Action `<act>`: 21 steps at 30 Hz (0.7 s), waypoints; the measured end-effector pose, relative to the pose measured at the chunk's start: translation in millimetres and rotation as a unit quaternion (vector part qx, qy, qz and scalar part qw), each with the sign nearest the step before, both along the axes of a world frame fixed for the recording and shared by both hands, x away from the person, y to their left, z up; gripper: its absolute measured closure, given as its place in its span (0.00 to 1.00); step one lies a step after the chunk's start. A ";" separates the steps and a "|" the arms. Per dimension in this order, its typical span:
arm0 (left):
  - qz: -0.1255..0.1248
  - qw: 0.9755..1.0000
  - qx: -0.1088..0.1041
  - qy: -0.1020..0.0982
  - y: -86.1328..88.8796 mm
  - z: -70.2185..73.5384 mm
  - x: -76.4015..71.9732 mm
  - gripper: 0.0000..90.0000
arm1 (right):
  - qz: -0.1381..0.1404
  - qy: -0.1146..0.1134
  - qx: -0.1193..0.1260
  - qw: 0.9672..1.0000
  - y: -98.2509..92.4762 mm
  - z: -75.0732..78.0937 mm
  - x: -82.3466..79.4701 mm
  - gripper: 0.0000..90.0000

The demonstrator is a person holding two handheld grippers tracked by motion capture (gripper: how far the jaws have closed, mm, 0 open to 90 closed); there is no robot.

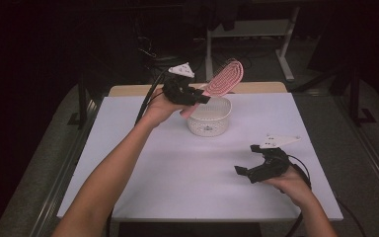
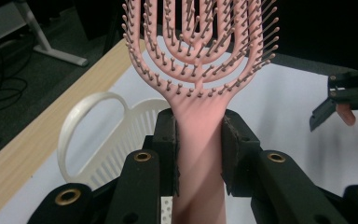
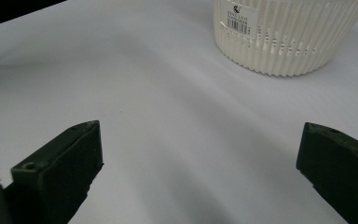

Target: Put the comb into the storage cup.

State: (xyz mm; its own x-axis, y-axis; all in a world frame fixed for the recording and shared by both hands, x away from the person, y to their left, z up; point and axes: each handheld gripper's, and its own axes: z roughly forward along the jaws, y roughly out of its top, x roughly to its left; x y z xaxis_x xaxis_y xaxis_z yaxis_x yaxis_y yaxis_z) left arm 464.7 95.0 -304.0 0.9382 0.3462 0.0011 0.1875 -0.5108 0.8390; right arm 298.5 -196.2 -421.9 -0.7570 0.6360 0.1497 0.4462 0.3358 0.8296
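Observation:
My left gripper (image 1: 201, 97) is shut on the handle of a pink vented hairbrush (image 1: 223, 80), held up over the far left rim of a white slatted basket (image 1: 209, 117). In the left gripper view both pads clamp the pink hairbrush (image 2: 198, 70) at its neck, bristles facing the camera, with the basket's handle (image 2: 91, 135) below. My right gripper (image 1: 243, 171) hovers low over the white table near the front right, jaws wide apart with nothing between them. The right gripper view shows the white basket (image 3: 284, 35) ahead on the white sheet.
A white sheet (image 1: 177, 163) covers the table, with a strip of bare wood (image 1: 128, 90) along the far edge. Dark floor, cables and a white desk frame (image 1: 286, 44) lie beyond. Metal rails run along both table sides.

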 end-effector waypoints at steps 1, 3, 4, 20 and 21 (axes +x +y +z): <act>-0.001 1.000 -0.002 -0.001 -1.0 0.0 1.6 0.78 | 0.000 0.000 0.000 1.000 -0.1 0.0 0.0 0.00; -0.002 1.000 -0.004 -0.004 -2.6 0.1 4.9 0.78 | 0.000 0.000 0.001 1.000 -0.3 0.0 0.2 0.00; -0.001 1.000 -0.006 -0.005 -3.4 -0.2 6.7 0.78 | 0.000 0.000 0.001 1.000 -0.3 0.1 0.1 0.00; -0.006 1.000 -0.021 -0.011 -16.9 -19.9 30.5 0.78 | 0.001 0.000 0.003 1.000 -1.1 -0.2 0.5 0.00; -0.006 1.000 -0.020 -0.011 -17.6 -21.6 31.8 0.78 | 0.001 0.000 0.003 1.000 -1.0 -0.2 0.5 0.00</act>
State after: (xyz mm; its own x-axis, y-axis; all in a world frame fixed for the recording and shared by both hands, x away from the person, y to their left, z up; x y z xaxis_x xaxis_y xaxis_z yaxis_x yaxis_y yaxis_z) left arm 496.5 77.5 -325.5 0.9424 0.3345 0.0078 0.1627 -0.4785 0.8629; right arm 299.0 -197.2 -422.0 -0.7586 0.6333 0.1532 0.4452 0.3320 0.8316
